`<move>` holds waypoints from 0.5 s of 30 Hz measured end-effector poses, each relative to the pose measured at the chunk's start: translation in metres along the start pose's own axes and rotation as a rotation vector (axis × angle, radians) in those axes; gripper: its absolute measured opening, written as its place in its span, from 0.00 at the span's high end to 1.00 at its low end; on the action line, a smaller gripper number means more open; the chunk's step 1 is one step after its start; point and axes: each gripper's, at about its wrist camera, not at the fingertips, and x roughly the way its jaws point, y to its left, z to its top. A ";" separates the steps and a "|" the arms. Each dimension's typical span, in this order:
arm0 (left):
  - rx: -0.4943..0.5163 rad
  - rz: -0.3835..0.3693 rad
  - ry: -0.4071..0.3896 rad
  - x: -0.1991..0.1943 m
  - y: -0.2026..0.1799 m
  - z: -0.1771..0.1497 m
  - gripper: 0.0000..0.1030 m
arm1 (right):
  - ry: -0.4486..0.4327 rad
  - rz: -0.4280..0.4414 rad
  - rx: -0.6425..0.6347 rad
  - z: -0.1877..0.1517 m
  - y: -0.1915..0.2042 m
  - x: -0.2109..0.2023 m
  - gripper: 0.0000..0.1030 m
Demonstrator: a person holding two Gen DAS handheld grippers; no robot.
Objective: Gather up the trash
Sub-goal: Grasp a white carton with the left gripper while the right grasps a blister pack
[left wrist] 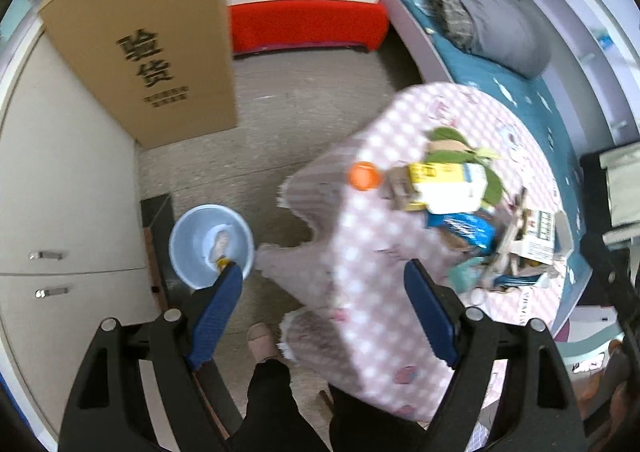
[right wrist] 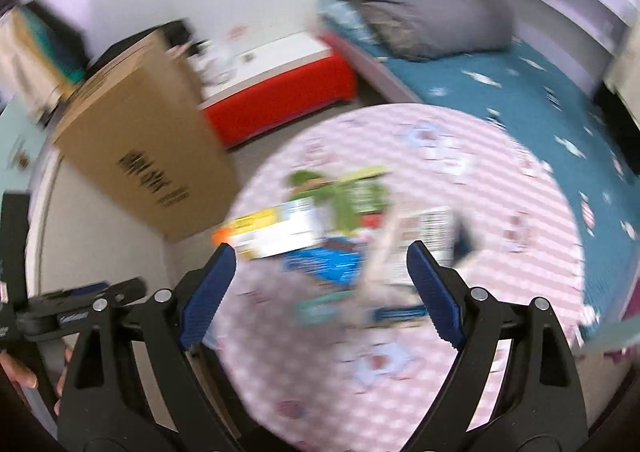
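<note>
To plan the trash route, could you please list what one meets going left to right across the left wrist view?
White cabinet → cardboard box → blue basin on the floor → orange cap → yellow-and-white carton → grey bedding.

Trash pile (left wrist: 460, 208) of wrappers and cartons, heaped on pink-checked table (left wrist: 372, 252)

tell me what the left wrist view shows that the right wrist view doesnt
Left wrist only: a blue basin on the floor with scraps inside, and white cabinet doors. Right wrist only: the left gripper held in a hand. Both: the pink checked table, its trash pile, the cardboard box, the bed, and open, empty jaws.
</note>
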 end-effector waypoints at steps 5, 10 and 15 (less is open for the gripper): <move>0.029 0.005 0.013 0.017 -0.055 0.009 0.21 | 0.068 -0.067 0.096 0.009 -0.080 0.015 0.17; 0.091 0.041 0.010 0.028 -0.100 0.016 0.21 | 0.170 -0.045 0.110 0.015 -0.116 0.047 0.20; 0.097 0.018 0.030 0.037 -0.137 0.020 0.21 | 0.278 0.013 0.116 0.008 -0.136 0.075 0.57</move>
